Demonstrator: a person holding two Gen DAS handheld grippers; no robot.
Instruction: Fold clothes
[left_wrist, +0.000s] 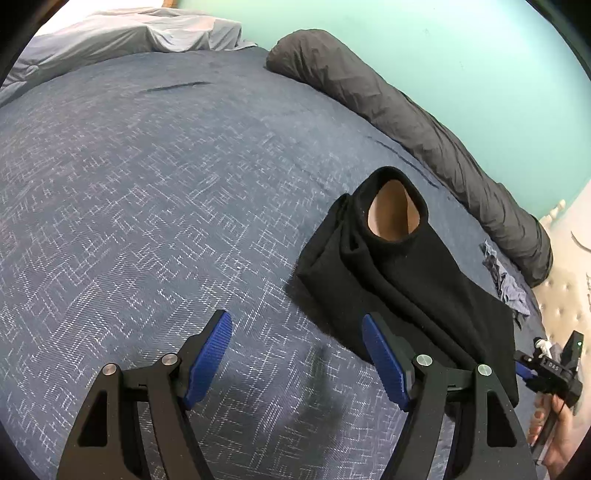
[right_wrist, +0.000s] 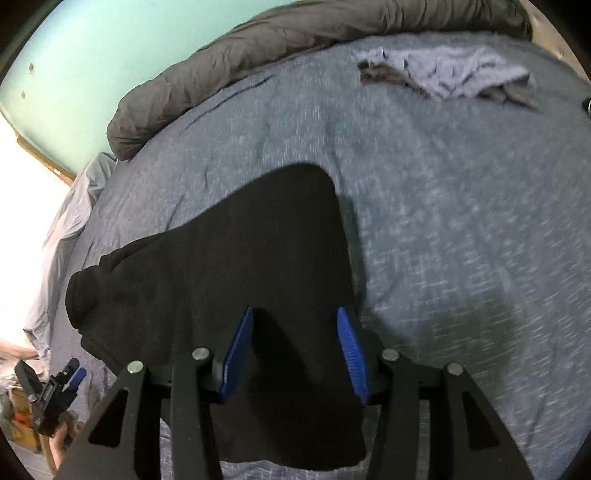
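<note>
Black garment (right_wrist: 221, 266) lying partly folded on the bed, right gripper (right_wrist: 295, 350) directly over its near edge.

Garment's long axis runs from the lower right of the left wrist view up to its neck opening (left_wrist: 393, 216) at centre right; in the right wrist view it fills the middle and lower left. Right fingers (right_wrist: 351, 354) stand apart, dark cloth seen between them, pads not pressing on it, and whether they touch it cannot be told. Left gripper (left_wrist: 297, 360) hangs wide apart over bare bedcover (left_wrist: 147, 184), garment just to its right, nothing between its fingers. Right hand is the nearer. Cloth looks soft, matt, thick-knit; bedcover a blue-grey woven fleck. Rolled dark duvet (left_wrist: 424, 125) along the far edge; small crumpled grey cloth (right_wrist: 450, 77) well apart.
</note>
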